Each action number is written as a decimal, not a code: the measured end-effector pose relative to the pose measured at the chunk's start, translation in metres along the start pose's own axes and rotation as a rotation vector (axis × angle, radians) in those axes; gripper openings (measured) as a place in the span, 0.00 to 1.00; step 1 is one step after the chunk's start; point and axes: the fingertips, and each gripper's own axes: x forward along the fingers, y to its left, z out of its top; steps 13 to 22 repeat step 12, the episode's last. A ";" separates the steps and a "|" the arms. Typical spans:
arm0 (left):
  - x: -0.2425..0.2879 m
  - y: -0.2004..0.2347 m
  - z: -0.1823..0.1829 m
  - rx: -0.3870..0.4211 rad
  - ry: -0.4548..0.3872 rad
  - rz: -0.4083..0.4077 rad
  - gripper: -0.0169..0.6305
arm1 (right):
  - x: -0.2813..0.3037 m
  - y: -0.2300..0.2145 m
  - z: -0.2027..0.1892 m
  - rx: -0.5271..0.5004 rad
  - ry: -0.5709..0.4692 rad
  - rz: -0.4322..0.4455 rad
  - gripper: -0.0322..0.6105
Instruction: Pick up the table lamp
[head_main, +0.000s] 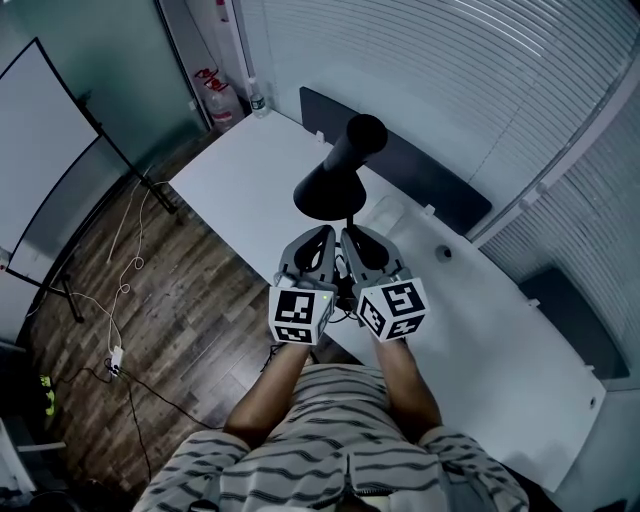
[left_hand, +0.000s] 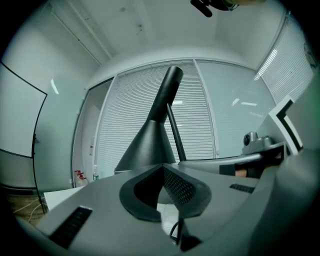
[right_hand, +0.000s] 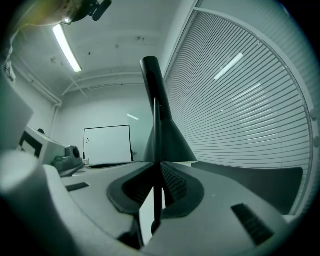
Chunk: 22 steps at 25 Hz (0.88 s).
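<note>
While the right gripper (right_hand: 158, 170) pinched the stem of the lamp (head_main: 335, 180), the left gripper (left_hand: 163, 169) was pressed together. Open surface (head_main: 250, 190) lay beyond the near edge.

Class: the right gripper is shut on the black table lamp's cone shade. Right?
No. The right gripper view shows the right gripper shut on the black table lamp's thin stem; the cone shade stands above its jaws.

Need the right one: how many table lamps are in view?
1. The black table lamp is by the white desk's near edge, its thin stem between the right gripper's fingers. None seems hidden.
</note>
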 end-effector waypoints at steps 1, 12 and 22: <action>0.000 -0.001 0.000 0.000 -0.002 -0.001 0.04 | -0.001 0.000 0.000 -0.002 0.001 0.001 0.12; -0.001 0.002 0.006 0.008 -0.016 0.001 0.04 | 0.002 0.001 -0.001 0.006 0.009 0.002 0.12; -0.001 0.002 0.006 0.008 -0.016 0.001 0.04 | 0.002 0.001 -0.001 0.006 0.009 0.002 0.12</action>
